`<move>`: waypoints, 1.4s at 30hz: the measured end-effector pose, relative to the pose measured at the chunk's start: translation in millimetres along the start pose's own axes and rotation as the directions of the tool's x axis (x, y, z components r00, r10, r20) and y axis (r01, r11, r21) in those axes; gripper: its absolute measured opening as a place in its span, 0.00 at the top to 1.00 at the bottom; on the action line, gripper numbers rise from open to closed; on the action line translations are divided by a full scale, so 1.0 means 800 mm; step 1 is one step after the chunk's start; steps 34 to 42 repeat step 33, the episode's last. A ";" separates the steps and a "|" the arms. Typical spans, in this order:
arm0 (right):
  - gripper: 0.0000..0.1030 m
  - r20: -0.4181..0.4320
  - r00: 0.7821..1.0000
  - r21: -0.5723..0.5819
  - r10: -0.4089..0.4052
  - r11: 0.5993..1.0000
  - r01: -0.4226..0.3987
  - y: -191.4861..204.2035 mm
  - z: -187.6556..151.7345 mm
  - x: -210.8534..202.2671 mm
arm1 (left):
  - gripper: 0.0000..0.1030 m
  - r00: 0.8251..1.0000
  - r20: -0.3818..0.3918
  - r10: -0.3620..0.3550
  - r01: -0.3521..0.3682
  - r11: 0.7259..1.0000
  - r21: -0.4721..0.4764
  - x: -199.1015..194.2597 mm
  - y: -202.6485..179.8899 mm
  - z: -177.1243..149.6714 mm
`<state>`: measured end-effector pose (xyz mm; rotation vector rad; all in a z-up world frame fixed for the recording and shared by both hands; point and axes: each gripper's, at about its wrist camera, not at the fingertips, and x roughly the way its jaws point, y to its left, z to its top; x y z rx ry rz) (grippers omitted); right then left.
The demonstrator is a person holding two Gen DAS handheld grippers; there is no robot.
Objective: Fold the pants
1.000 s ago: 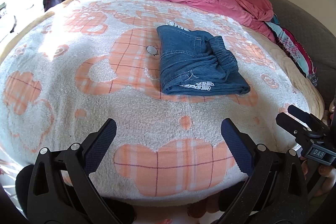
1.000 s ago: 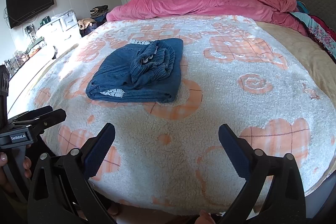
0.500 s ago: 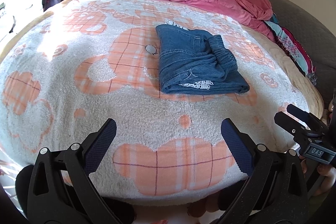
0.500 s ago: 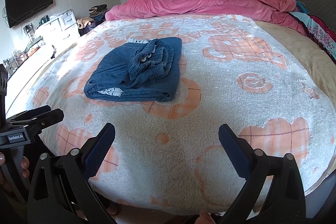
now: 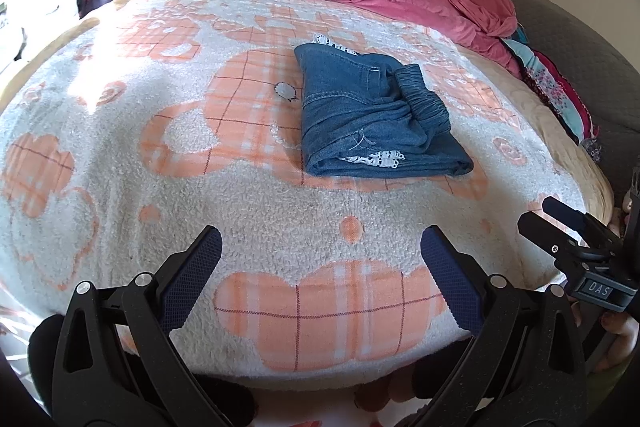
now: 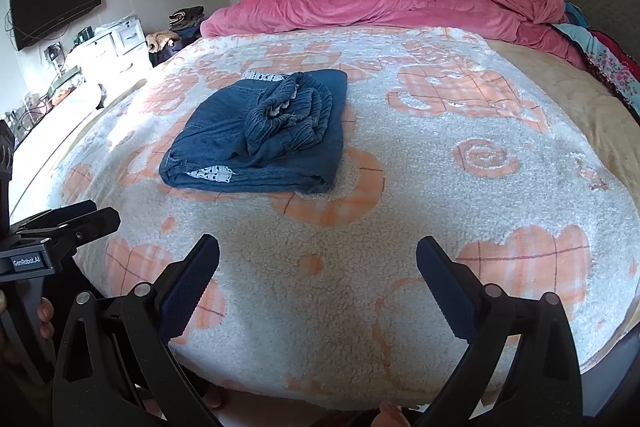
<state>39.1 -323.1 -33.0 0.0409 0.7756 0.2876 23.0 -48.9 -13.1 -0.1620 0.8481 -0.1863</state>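
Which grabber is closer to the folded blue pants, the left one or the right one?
I can't pick one. The left gripper and right gripper both hang open at the bed's near edge, well short of the folded pants, touching nothing.

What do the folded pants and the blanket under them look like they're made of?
The pants look like blue denim: twill-like weave, pale contrast stitching, a gathered elastic waistband, and white lace trim at the edges. The blanket looks like fluffy fleece or sherpa, with a nubby matte pile in white and orange plaid shapes. The exact fibre cannot be told.
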 end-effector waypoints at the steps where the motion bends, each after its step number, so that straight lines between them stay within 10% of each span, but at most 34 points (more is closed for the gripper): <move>1: 0.04 -0.001 1.000 -0.002 -0.002 1.000 0.002 0.001 0.000 0.000 | 0.09 1.000 0.000 -0.003 0.003 1.000 0.000 0.000 0.000 0.000; 12: 0.04 -0.012 1.000 0.003 -0.015 1.000 0.015 -0.001 0.001 0.006 | 0.09 0.998 -0.005 -0.063 0.063 0.998 -0.004 -0.001 0.005 0.002; 23: 0.04 0.020 0.993 0.090 -0.120 0.989 0.117 -0.074 0.042 0.014 | 0.09 0.995 0.031 0.099 -0.094 0.983 -0.155 0.000 0.100 0.041; 28: 0.04 0.030 0.953 0.150 -0.300 0.944 0.293 -0.179 0.083 0.021 | 0.09 0.950 -0.040 0.309 -0.309 0.920 -0.241 0.031 0.211 0.096; 33: 0.04 -0.098 0.868 0.273 -0.486 0.826 0.494 -0.327 0.116 0.062 | 0.09 0.907 -0.109 0.407 -0.420 0.851 -0.315 0.076 0.326 0.149; 42: 0.04 -0.098 0.868 0.273 -0.486 0.826 0.494 -0.327 0.116 0.062 | 0.09 0.907 -0.109 0.407 -0.420 0.851 -0.315 0.076 0.326 0.149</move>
